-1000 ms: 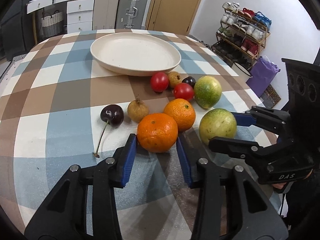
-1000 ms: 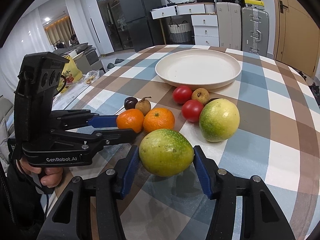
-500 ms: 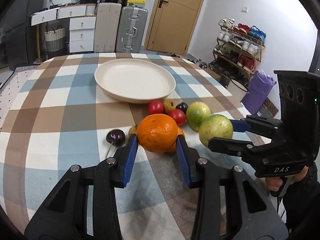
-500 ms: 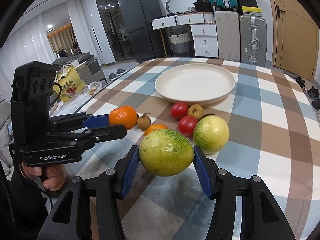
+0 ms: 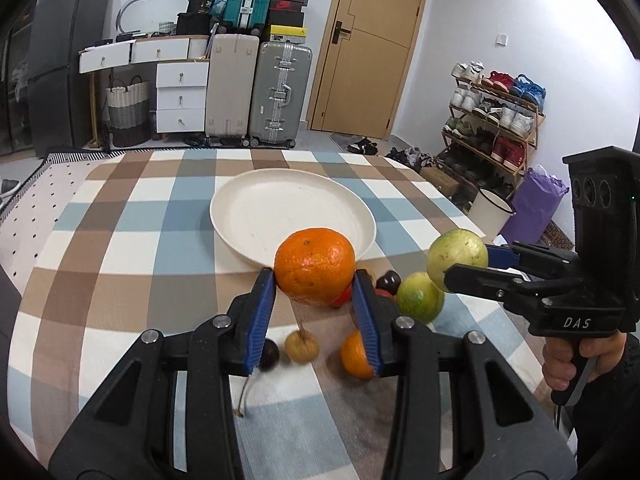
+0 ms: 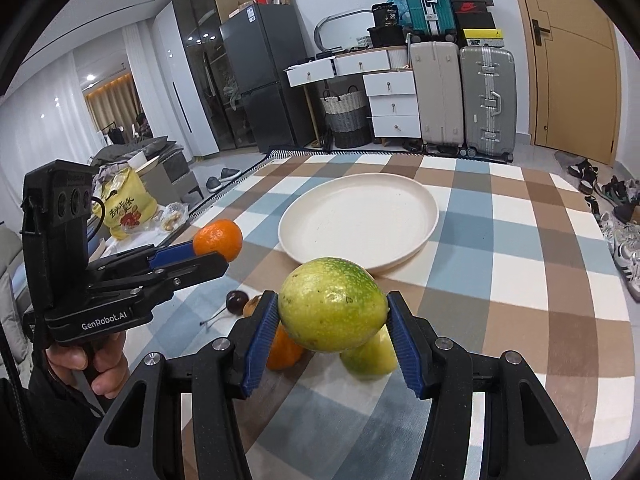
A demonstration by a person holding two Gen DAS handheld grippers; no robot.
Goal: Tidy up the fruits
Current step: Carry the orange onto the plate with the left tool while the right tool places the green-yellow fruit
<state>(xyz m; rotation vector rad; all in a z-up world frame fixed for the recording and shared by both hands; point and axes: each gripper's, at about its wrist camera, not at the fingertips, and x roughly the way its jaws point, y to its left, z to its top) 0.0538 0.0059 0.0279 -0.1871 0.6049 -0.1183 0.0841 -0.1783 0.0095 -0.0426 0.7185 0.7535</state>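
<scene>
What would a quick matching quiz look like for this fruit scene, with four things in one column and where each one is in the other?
Things:
1. orange
2. green fruit
3. white plate
4. dark cherry

Places or states:
A. lying on the checked tablecloth, stem attached
B. held up in the right gripper
C. on the table with nothing on it
D. held up in the left gripper

Pairs: 1-D, 2-B, 3-C, 4-A
</scene>
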